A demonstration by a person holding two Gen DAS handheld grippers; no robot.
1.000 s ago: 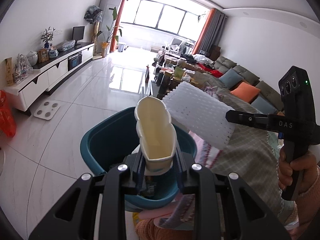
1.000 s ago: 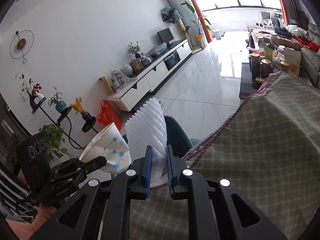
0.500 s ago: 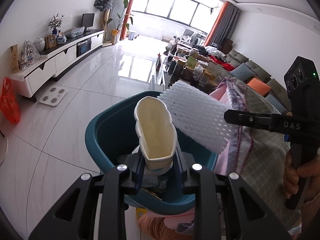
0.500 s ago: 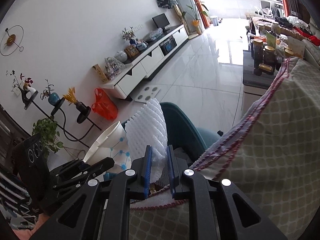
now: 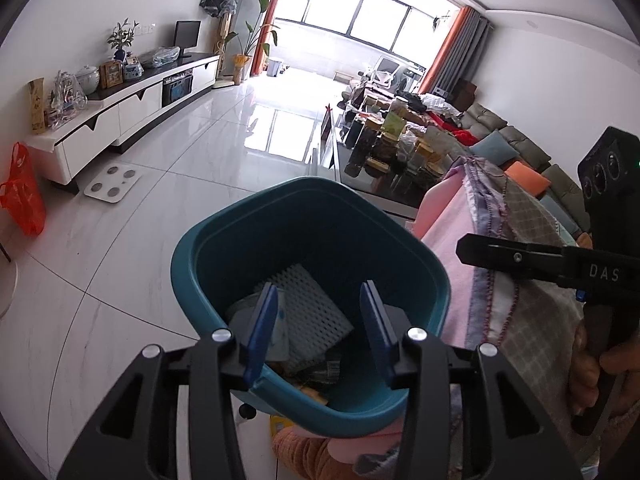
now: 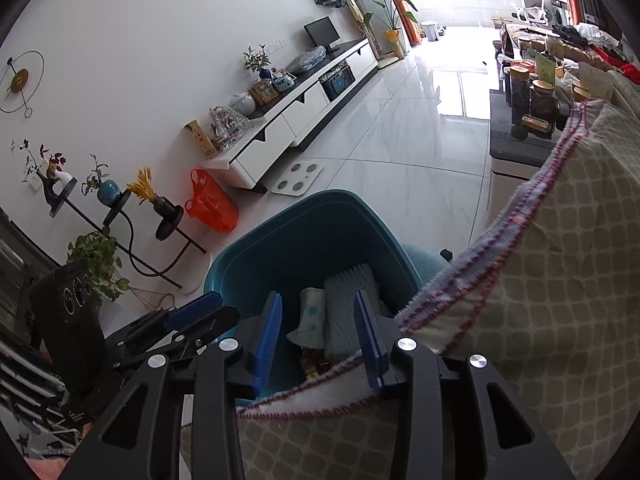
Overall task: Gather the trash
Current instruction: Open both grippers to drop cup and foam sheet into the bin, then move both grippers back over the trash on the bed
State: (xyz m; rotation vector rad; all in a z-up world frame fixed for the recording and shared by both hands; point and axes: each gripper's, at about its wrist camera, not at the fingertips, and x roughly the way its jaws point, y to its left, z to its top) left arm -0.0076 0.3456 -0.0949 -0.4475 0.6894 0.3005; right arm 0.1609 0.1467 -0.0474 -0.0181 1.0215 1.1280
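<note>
A teal trash bin (image 5: 240, 232) stands on the floor beside the covered table; it also shows in the right wrist view (image 6: 280, 240). Inside lie a white foam net sleeve (image 5: 316, 312) (image 6: 348, 312), a crushed paper cup with blue dots (image 5: 280, 332) (image 6: 310, 316) and other scraps. My left gripper (image 5: 318, 328) is open and empty just above the bin's near rim. My right gripper (image 6: 318, 336) is open and empty over the bin's edge by the cloth; it appears side-on in the left wrist view (image 5: 520, 258).
A checked tablecloth with a pink fringe (image 6: 540, 280) (image 5: 500, 240) drapes next to the bin. A white TV cabinet (image 5: 120, 116), a floor scale (image 5: 114, 182), an orange bag (image 5: 24, 200), a crowded coffee table (image 5: 392, 148) and a sofa (image 5: 520, 152) lie further off.
Both grippers have opened. The paper cup left my left gripper and the foam net left my right gripper; both now lie in the bin. Both views have tilted down toward the bin.
</note>
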